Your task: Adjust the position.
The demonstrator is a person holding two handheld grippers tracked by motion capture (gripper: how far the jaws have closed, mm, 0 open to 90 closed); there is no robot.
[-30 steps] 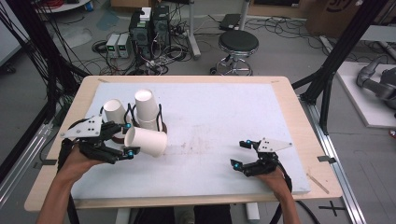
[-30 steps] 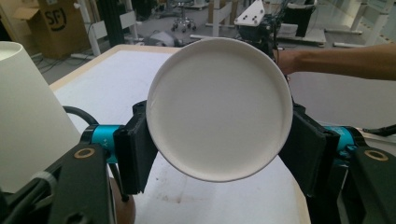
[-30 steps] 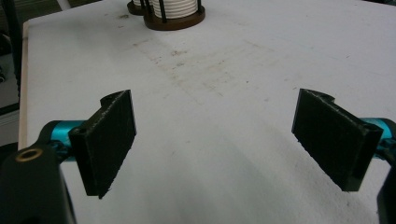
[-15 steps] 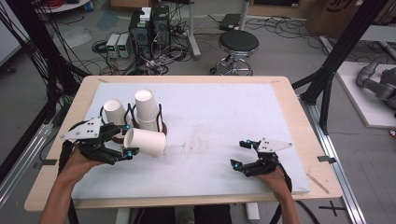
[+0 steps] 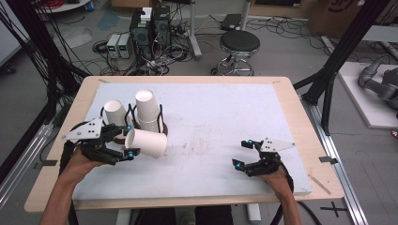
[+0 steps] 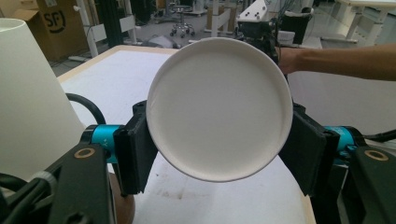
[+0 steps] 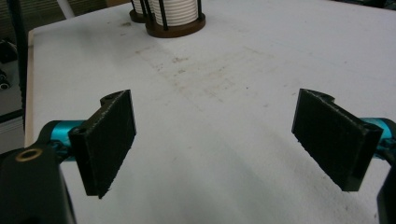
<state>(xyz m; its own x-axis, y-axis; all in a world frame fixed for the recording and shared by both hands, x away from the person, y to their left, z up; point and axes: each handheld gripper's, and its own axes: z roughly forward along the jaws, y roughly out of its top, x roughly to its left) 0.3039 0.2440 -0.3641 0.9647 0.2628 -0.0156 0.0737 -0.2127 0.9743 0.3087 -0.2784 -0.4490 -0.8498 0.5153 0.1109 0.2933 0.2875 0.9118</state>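
Nothing has shifted: the left tool (image 5: 129, 151) still grips the cup (image 5: 145, 143) sideways near the holder (image 5: 159, 125), the right tool (image 5: 245, 156) gapes idle, so placing waits.

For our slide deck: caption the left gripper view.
Left gripper clamps a white paper cup sideways, base toward the camera.

The white paper cup (image 5: 145, 143) lies on its side in the air, just above the white table mat. Its flat round bottom (image 6: 219, 109) faces the holding tool, and its open mouth probably points toward the table's middle.
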